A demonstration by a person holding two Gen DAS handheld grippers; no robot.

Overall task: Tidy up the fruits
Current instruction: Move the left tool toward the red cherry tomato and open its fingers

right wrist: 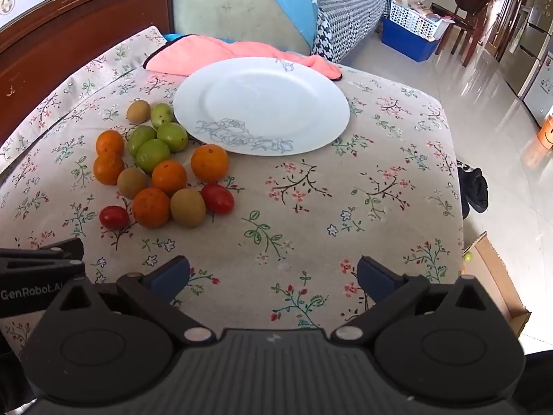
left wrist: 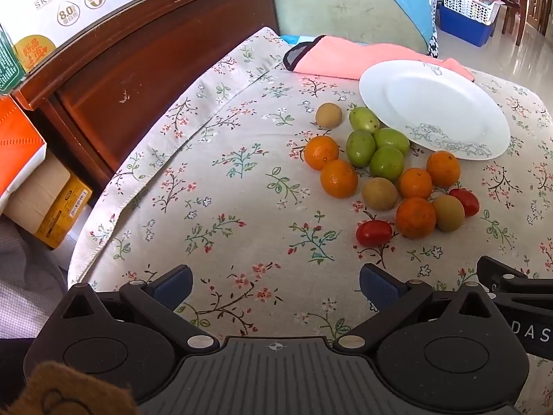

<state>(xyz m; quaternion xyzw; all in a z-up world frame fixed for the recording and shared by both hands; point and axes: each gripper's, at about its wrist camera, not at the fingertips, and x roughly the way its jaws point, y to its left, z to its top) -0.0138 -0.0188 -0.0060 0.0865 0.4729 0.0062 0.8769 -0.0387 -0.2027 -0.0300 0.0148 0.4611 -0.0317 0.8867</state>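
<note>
A cluster of loose fruit lies on the floral tablecloth [left wrist: 224, 190]: several oranges [left wrist: 338, 178] [right wrist: 209, 163], several green fruits [left wrist: 386, 163] [right wrist: 152, 154], brownish round fruits [left wrist: 379, 193] [right wrist: 187, 207] and two red tomatoes [left wrist: 374, 232] [right wrist: 217, 199]. An empty white plate [left wrist: 433, 107] [right wrist: 261, 103] with a grey flower print sits just behind the fruit. My left gripper [left wrist: 275, 285] hovers open over bare cloth, near and left of the fruit. My right gripper [right wrist: 273, 276] is open too, nearer than the plate and right of the fruit. Neither holds anything.
A pink cloth [left wrist: 345, 57] [right wrist: 214, 55] lies behind the plate. A dark wooden headboard [left wrist: 138, 62] with a milk carton box [left wrist: 69, 0] stands to the left. The table's right edge drops to a tiled floor [right wrist: 501, 103] with a cardboard box [right wrist: 497, 276].
</note>
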